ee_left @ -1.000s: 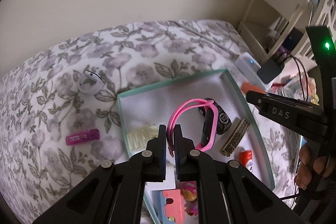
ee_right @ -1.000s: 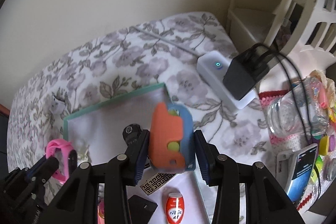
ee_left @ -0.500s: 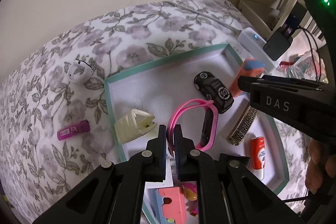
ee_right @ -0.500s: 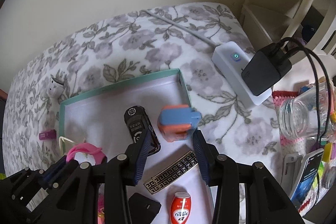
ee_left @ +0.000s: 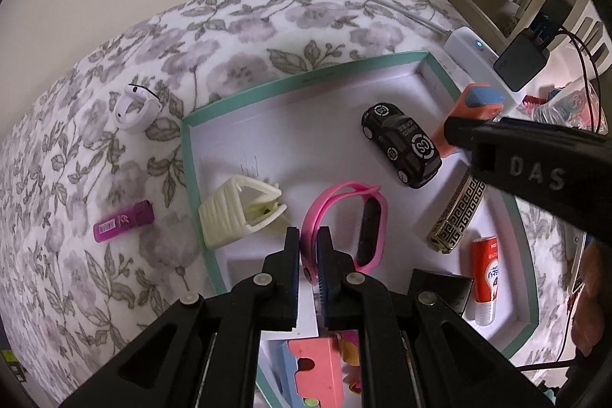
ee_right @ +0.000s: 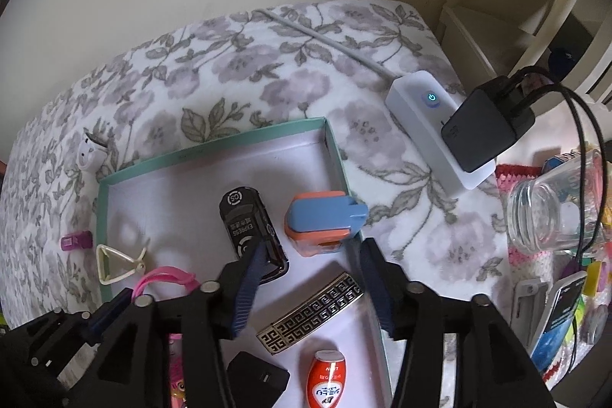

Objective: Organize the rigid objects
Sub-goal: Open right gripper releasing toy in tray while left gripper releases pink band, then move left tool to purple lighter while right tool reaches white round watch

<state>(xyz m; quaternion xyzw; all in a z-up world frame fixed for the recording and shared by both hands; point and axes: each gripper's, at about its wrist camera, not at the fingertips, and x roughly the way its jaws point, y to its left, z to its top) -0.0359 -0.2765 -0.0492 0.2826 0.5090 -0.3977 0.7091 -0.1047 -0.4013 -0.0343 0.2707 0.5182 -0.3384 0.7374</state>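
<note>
My left gripper (ee_left: 308,236) is shut on a pink wristband (ee_left: 344,194), whose loop hangs low over the white floor of the teal-rimmed tray (ee_left: 306,79). My right gripper (ee_right: 313,247) stands over the tray's right side with its jaws opening. An orange and blue block (ee_right: 321,217) lies just beyond its fingertips, against the tray's right wall, and neither pad touches it. In the left wrist view the same block (ee_left: 478,102) shows behind the right gripper's finger.
In the tray lie a black toy car (ee_right: 248,228), a cream clip (ee_left: 237,213), a gold-patterned bar (ee_right: 313,308) and a red tube (ee_right: 325,381). On the floral cloth lie a purple stick (ee_left: 122,224) and a white earbud case (ee_left: 135,108). A power strip (ee_right: 432,125) and a glass jar (ee_right: 550,213) sit to the right.
My right gripper has let go of the orange and blue block, which now lies in the tray, and its jaws have spread. My left gripper has sunk toward the tray with the wristband.
</note>
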